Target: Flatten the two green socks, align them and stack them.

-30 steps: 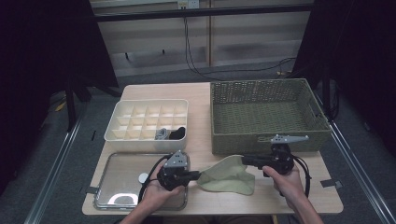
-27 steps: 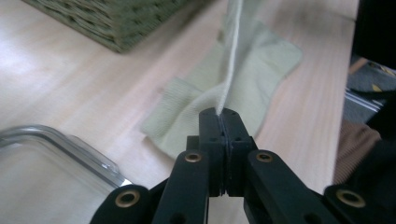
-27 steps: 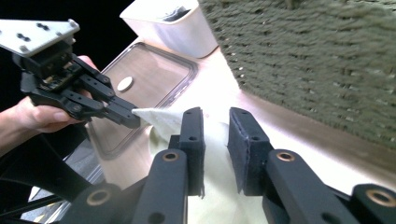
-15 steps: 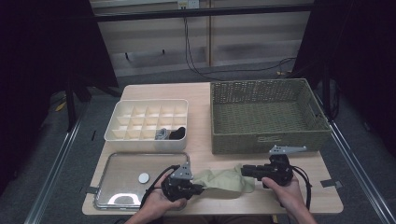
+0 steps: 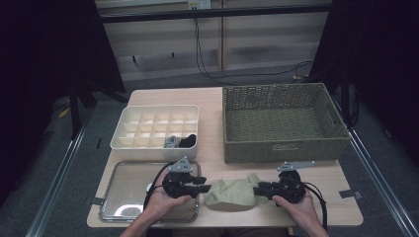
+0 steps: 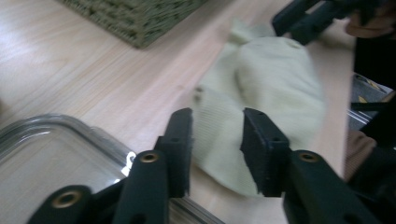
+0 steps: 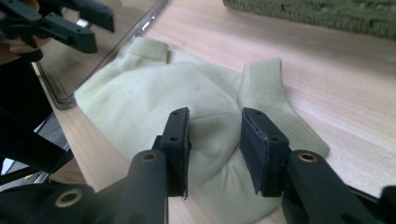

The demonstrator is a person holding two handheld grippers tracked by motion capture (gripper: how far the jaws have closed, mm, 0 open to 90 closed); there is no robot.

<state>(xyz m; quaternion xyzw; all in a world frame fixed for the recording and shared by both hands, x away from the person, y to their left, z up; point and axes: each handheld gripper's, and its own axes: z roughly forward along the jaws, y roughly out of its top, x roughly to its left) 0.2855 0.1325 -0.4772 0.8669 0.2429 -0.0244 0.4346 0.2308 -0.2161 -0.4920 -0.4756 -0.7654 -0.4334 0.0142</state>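
Observation:
A pale green sock (image 5: 232, 193) lies crumpled on the wooden table near its front edge, between my two grippers. My left gripper (image 5: 205, 188) points at the sock's left end. In the left gripper view its jaws (image 6: 215, 122) have just been opening and stand apart, with the sock (image 6: 275, 79) lying just beyond them, not pinched. My right gripper (image 5: 258, 190) meets the sock's right end. Its jaws (image 7: 214, 119) have also just been opening and hover over the sock (image 7: 163, 98) without pressing it. The sock's ribbed cuff (image 7: 271, 98) lies to the right.
An olive wicker basket (image 5: 281, 123) stands at the back right. A white divided box (image 5: 153, 128) at the back left holds small dark and grey items (image 5: 180, 141). A shiny tray (image 5: 123, 190) lies under my left hand at the front left.
The sock hung stretched between both grippers a second ago. Both hands have come down, the jaws have parted, and the sock now rests on the table.

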